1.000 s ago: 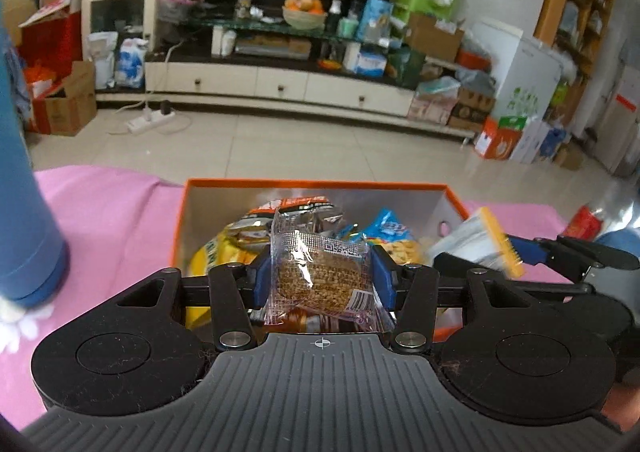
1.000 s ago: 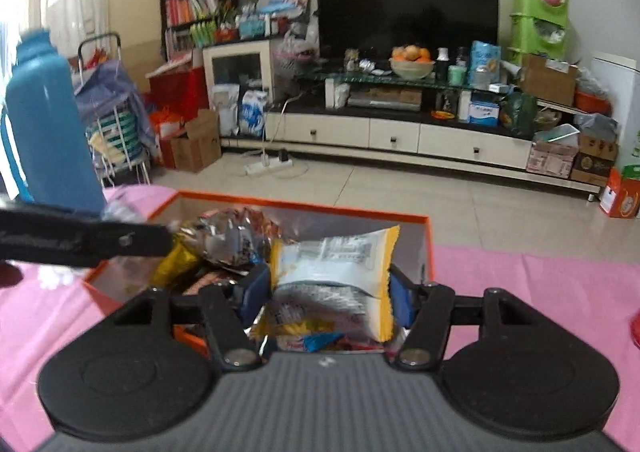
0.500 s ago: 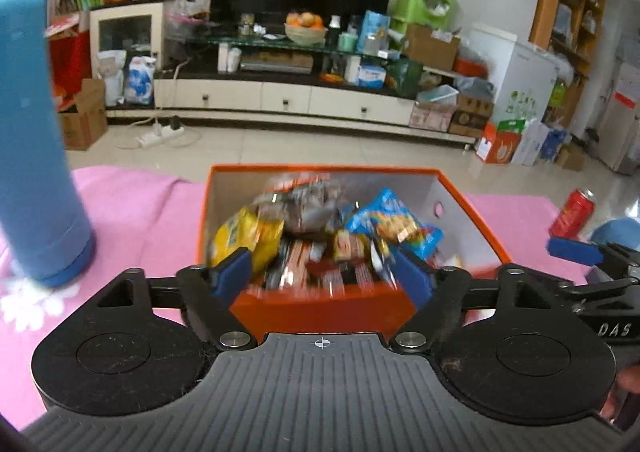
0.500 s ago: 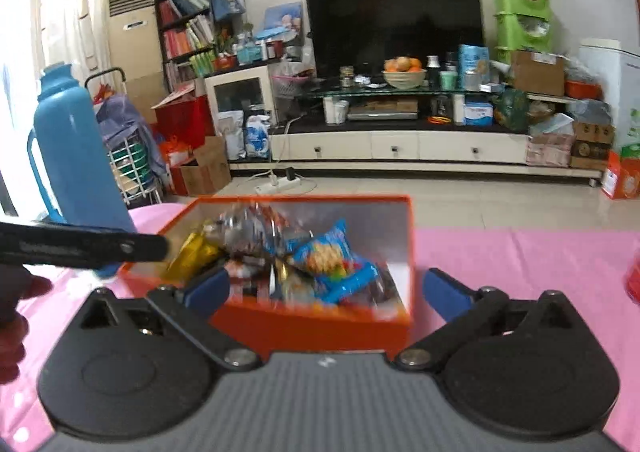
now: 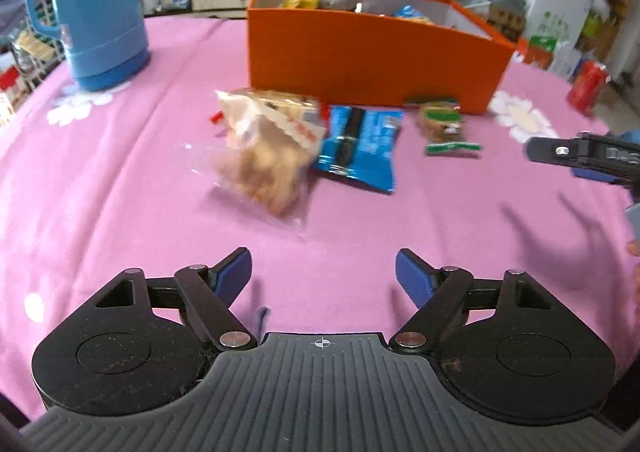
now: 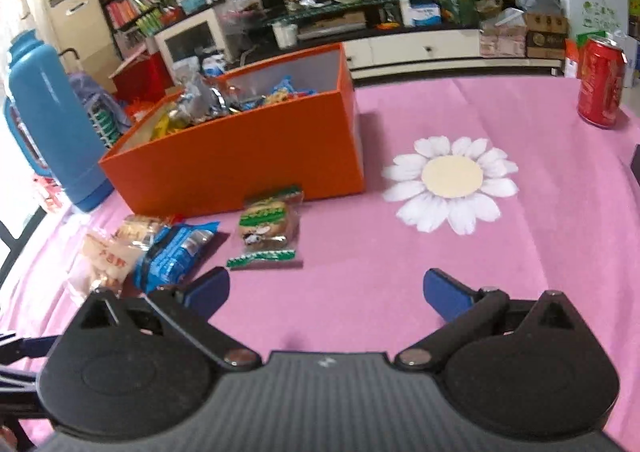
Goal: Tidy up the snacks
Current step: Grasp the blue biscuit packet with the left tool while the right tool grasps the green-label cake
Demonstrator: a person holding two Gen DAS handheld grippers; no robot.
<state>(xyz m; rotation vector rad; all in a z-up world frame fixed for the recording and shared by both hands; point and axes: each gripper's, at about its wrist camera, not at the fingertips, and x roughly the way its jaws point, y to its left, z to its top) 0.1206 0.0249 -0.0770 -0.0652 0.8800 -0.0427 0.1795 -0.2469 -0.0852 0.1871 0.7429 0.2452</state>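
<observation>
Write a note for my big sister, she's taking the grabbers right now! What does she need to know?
Left gripper: nothing between its jaws, which are closing a little, over bare pink tablecloth.
Right gripper: wide open, empty.
Orange box: already holds many snacks.
Left to do: three packets lie on the cloth in front of the box: a clear packet of pale biscuits, a blue packet partly overlapping it, and a green-edged cake packet nearest the right gripper.
The blue flask and red can stand aside on the cloth.
</observation>
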